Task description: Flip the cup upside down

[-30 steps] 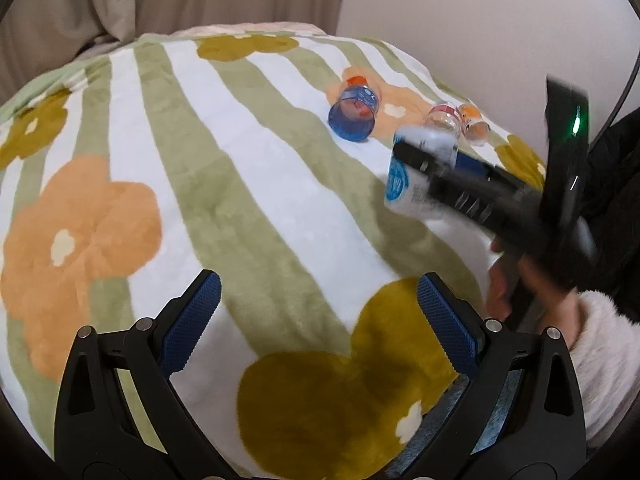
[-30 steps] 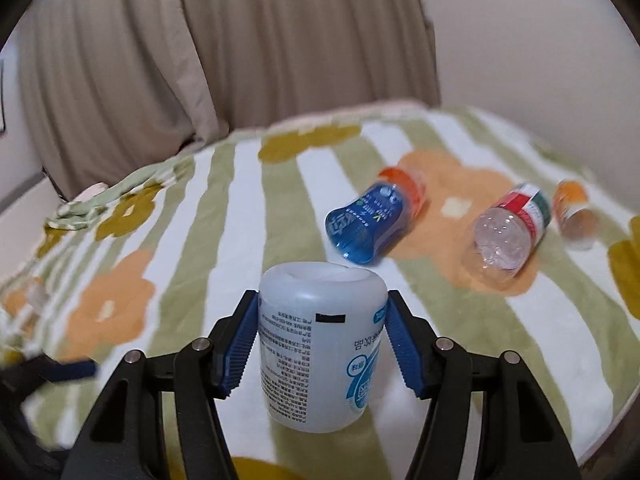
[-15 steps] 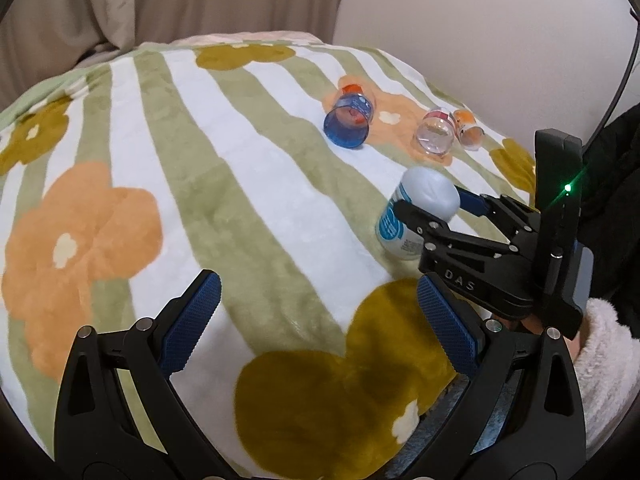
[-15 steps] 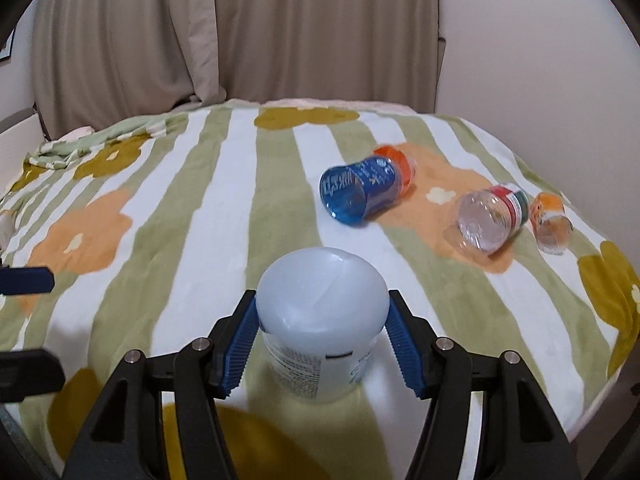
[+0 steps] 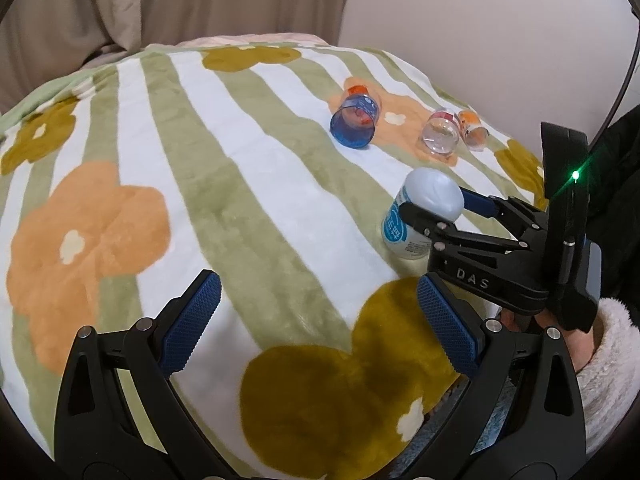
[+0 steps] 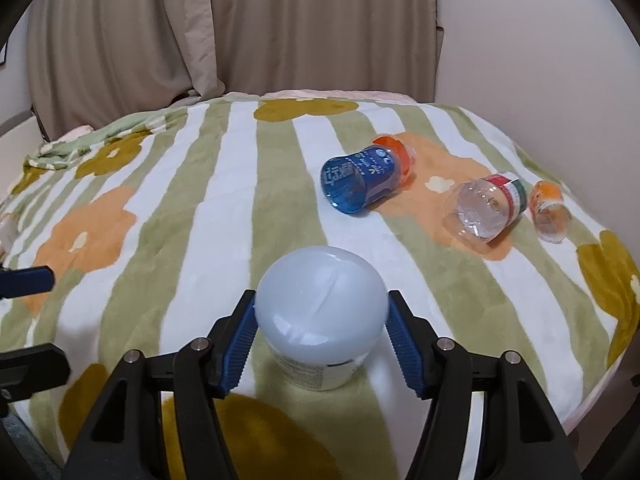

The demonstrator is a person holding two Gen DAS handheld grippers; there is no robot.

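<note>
Right gripper (image 6: 322,340), black with blue ribbed pads, closed on the white translucent plastic cup with a printed label (image 6: 320,316), pads pressed to either side just below the domed closed end, which faces up. Cup inverted, mouth down, on or just above the soft striped floral blanket (image 6: 192,216); contact with the fabric not clear from either view. Left gripper (image 5: 320,320) spread wide and empty, hovering apart over the blanket near the front edge. Risks, as a judgement: plush, uneven fabric offering a poor seat for the rim, so a tilt or topple on release if let go before settling flat. Pads dragging the cup sideways while opening. Beyond, well apart, a blue plastic cup lying on its side (image 6: 356,182), a clear plastic cup on its side (image 6: 486,210), and a small orange cup (image 6: 548,210); unlikely to interfere.
</note>
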